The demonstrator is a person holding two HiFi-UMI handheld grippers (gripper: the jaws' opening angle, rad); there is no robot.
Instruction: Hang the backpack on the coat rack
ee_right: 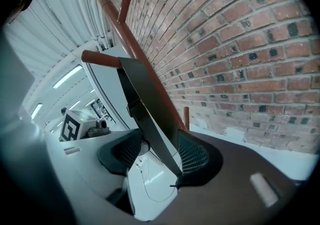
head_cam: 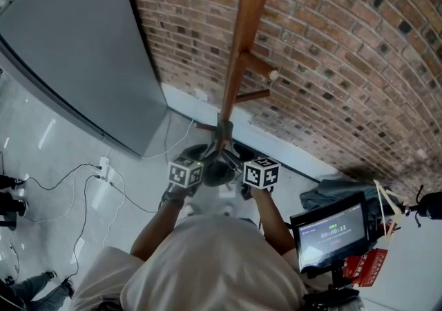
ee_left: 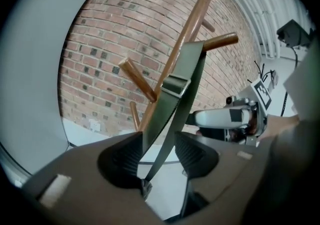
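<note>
The wooden coat rack [head_cam: 242, 40] stands against the brick wall. The dark backpack [head_cam: 218, 173] hangs low against its pole, between my two grippers. In the left gripper view an olive strap [ee_left: 175, 99] comes down from a peg [ee_left: 220, 41] and passes between the jaws of my left gripper [ee_left: 159, 156], which stand open with gaps beside the strap. In the right gripper view a dark strap [ee_right: 145, 104] drops from a peg [ee_right: 100, 58] through my open right gripper [ee_right: 159, 154], lying close to the right-hand pad [ee_right: 192, 156]. In the head view both grippers [head_cam: 200, 161] [head_cam: 240, 163] flank the backpack.
A tall grey panel [head_cam: 76, 47] leans at the left of the rack. White cables and a power strip [head_cam: 103, 164] lie on the floor at the left. A monitor on a stand [head_cam: 331, 233] and a bundle of cloth [head_cam: 324, 195] sit at the right.
</note>
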